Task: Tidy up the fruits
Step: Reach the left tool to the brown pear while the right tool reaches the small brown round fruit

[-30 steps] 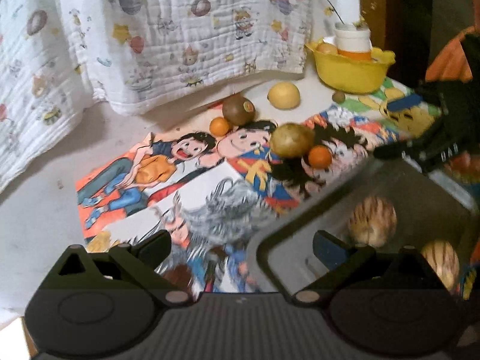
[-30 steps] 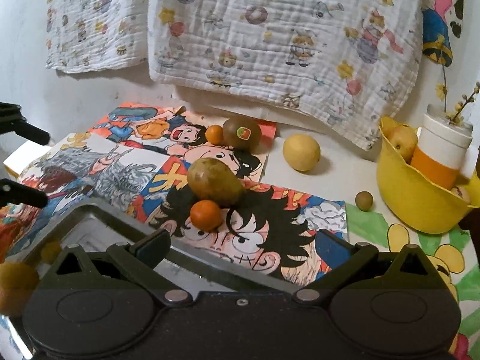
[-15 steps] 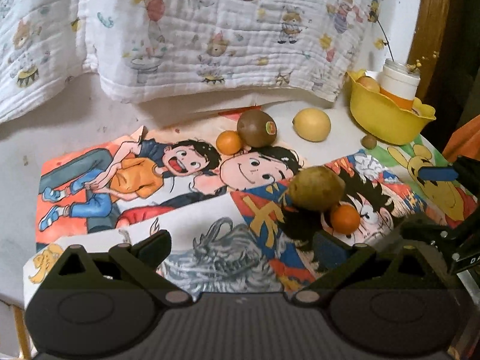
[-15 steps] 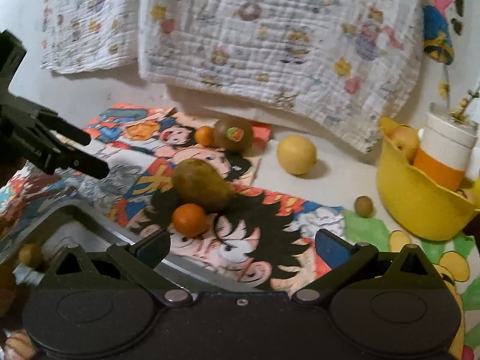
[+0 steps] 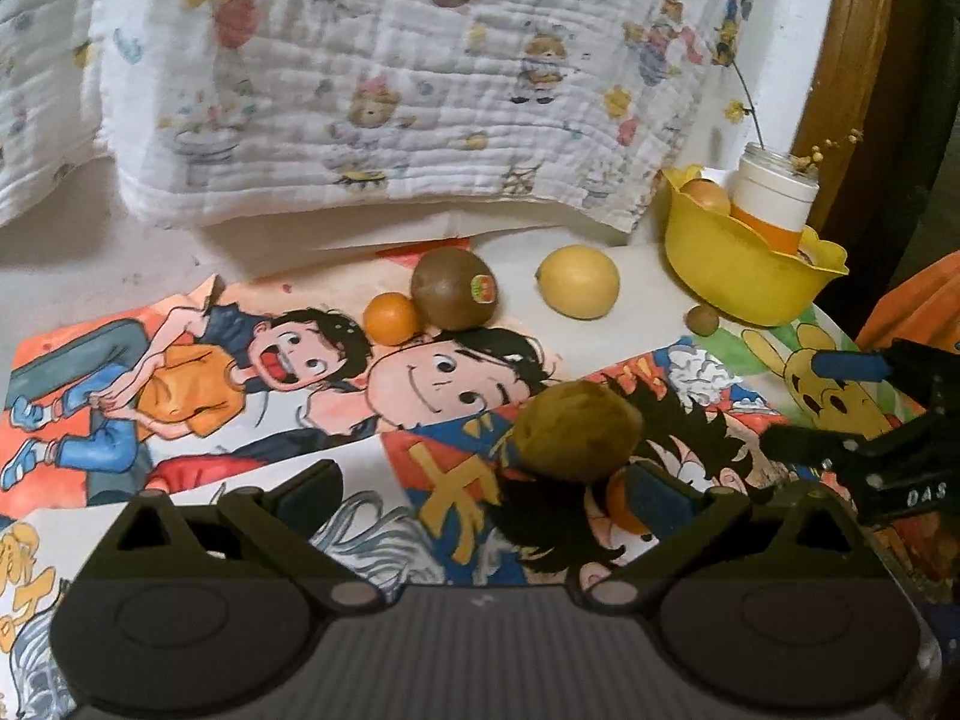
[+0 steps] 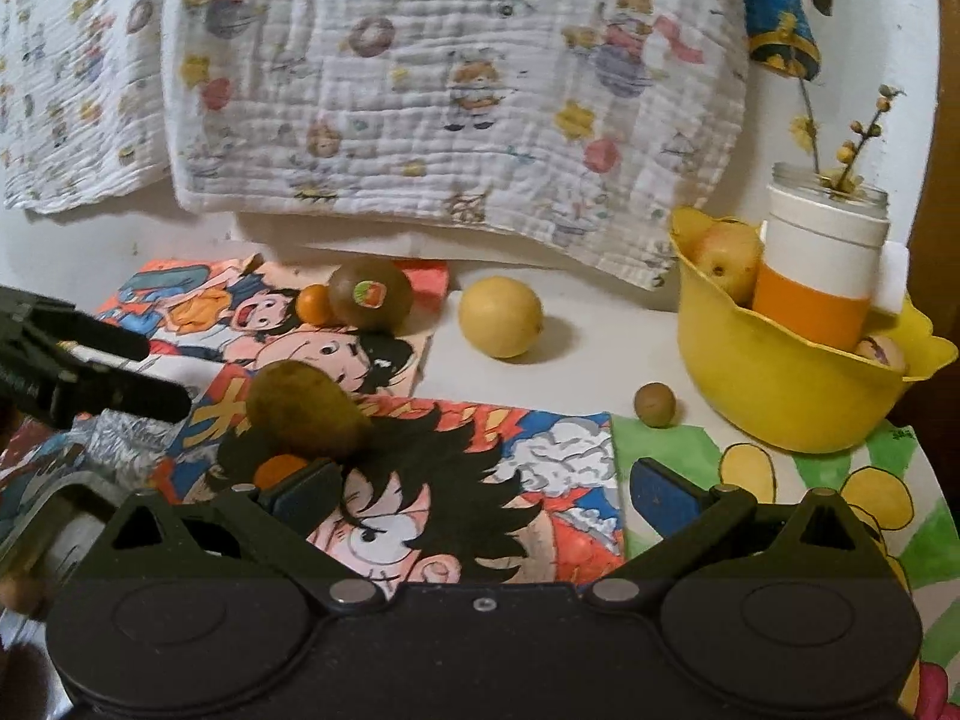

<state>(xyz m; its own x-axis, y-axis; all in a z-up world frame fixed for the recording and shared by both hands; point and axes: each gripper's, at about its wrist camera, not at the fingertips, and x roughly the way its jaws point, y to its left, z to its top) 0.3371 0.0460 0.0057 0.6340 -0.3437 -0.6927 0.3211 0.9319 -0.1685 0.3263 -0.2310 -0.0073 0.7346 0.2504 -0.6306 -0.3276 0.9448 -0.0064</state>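
Note:
Loose fruit lies on cartoon mats. A brown oval fruit rests against a small orange. Farther back are a stickered kiwi, a second small orange, a yellow lemon and a small brown round fruit. My left gripper is open and empty, just short of the brown oval fruit. My right gripper is open and empty, to the right of that fruit.
A yellow bowl at the back right holds fruit and a white-orange jar. A metal tray's rim shows at lower left in the right wrist view. A printed cloth hangs behind. The other gripper shows at each view's edge.
My left gripper has swung left and forward off the metal tray toward the brown oval fruit. My right gripper has shifted right and forward, so less of the tray shows.

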